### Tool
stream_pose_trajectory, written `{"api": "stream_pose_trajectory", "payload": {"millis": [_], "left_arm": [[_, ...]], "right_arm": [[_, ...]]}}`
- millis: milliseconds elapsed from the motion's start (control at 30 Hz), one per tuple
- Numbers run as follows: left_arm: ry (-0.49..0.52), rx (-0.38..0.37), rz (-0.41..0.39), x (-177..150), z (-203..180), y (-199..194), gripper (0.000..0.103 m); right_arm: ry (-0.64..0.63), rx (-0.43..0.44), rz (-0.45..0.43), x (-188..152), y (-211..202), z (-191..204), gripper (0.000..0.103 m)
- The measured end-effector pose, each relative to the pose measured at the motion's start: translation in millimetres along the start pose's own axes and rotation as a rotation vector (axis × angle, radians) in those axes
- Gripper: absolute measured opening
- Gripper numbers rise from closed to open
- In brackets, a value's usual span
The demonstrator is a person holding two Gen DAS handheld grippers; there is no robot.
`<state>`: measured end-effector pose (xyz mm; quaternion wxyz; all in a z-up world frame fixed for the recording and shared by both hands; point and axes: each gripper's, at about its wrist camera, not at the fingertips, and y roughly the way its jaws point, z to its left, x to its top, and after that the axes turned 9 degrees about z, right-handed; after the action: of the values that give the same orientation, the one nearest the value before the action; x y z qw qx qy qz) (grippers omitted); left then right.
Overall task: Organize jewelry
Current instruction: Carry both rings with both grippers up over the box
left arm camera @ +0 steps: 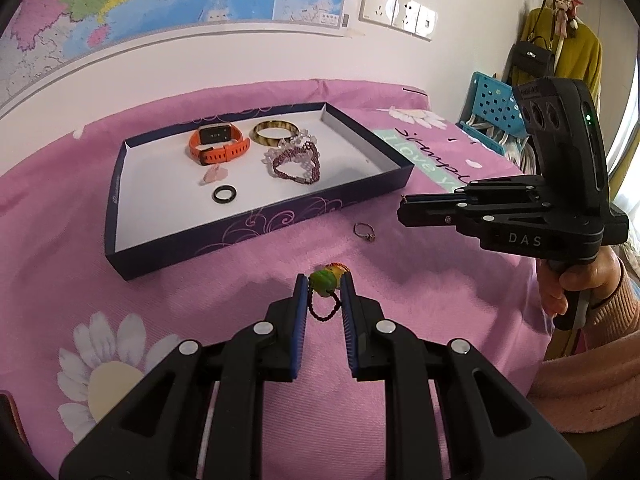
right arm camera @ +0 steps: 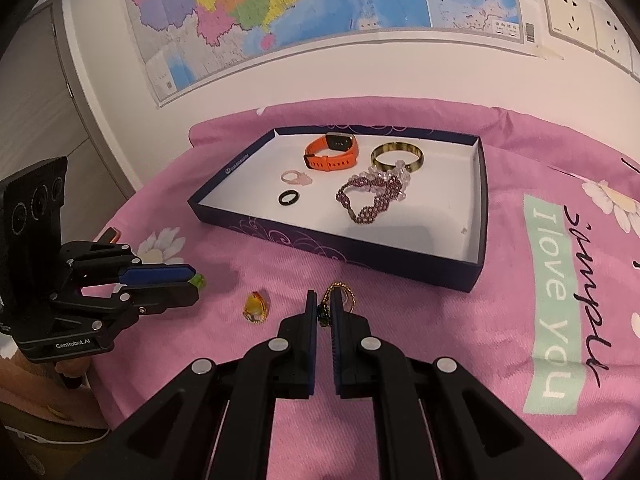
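Note:
A dark blue tray [left arm camera: 256,226] [right arm camera: 344,254] on the pink cloth holds an orange watch [left arm camera: 218,145] [right arm camera: 332,153], a brown bangle [left arm camera: 275,132] [right arm camera: 397,157], purple bead bracelets [left arm camera: 296,162] [right arm camera: 372,196], a pink ring [right arm camera: 295,177] and a black ring [left arm camera: 224,193] [right arm camera: 288,197]. My left gripper [left arm camera: 324,286] [right arm camera: 194,282] is shut on a green bead charm [left arm camera: 325,280] with a dark red cord. My right gripper [right arm camera: 323,304] [left arm camera: 404,210] is shut on a gold chain necklace [right arm camera: 340,298] with a dark pendant. A small ring [left arm camera: 365,232] and a yellow ring [right arm camera: 256,308] lie on the cloth.
The pink cloth [right arm camera: 440,340] bears a green "I love you" print [right arm camera: 556,312]. A blue rack [left arm camera: 494,114] and hanging clothes stand at the right in the left wrist view. A map hangs on the wall behind.

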<state>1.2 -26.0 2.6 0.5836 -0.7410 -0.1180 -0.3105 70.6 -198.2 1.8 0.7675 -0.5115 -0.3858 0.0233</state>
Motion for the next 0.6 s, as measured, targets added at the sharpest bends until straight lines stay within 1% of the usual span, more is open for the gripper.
{"api": "stream_pose_trajectory", "payload": {"millis": [600], "left_arm": [[-0.006, 0.026, -0.053, 14.5, 7.0, -13.4, 0.017]], "right_arm": [[-0.035, 0.009, -0.04, 19.7, -3.1, 8.3, 0.005]]}}
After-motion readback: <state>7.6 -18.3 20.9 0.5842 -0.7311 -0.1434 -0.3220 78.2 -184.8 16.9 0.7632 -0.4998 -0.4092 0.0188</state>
